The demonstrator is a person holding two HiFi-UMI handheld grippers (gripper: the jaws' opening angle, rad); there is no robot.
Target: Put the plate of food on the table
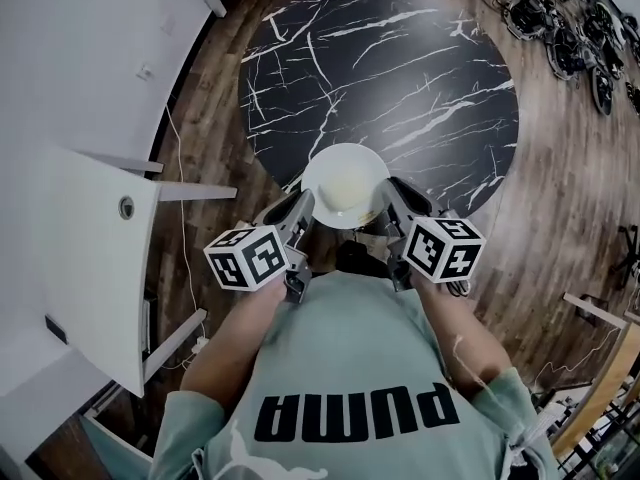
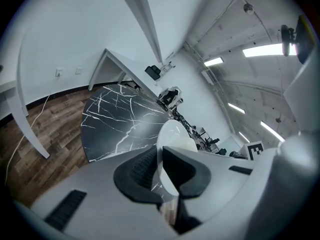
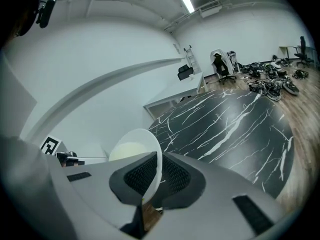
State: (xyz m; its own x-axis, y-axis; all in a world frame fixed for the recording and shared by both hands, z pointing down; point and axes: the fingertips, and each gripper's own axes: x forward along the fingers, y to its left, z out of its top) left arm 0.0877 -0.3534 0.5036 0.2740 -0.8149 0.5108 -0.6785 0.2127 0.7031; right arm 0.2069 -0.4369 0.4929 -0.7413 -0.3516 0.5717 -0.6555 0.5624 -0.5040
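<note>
I have the white plate (image 1: 345, 153) with its pale yellowish food (image 1: 348, 188) held level over the near rim of the round black marble table (image 1: 400, 68). Whether it touches the top, I cannot tell. My left gripper (image 1: 300, 210) pinches the plate's left rim and my right gripper (image 1: 392, 204) pinches the right one; both gripper views show the jaws pressed onto the edge. Below, the teal shirt (image 1: 340, 338) reads "PUMA", upside down. A white desk (image 1: 90, 248) stands at left. Tangled cables and gear (image 1: 570, 28) lie on the wood floor (image 1: 560, 168) at far right, well apart from the plate.
</note>
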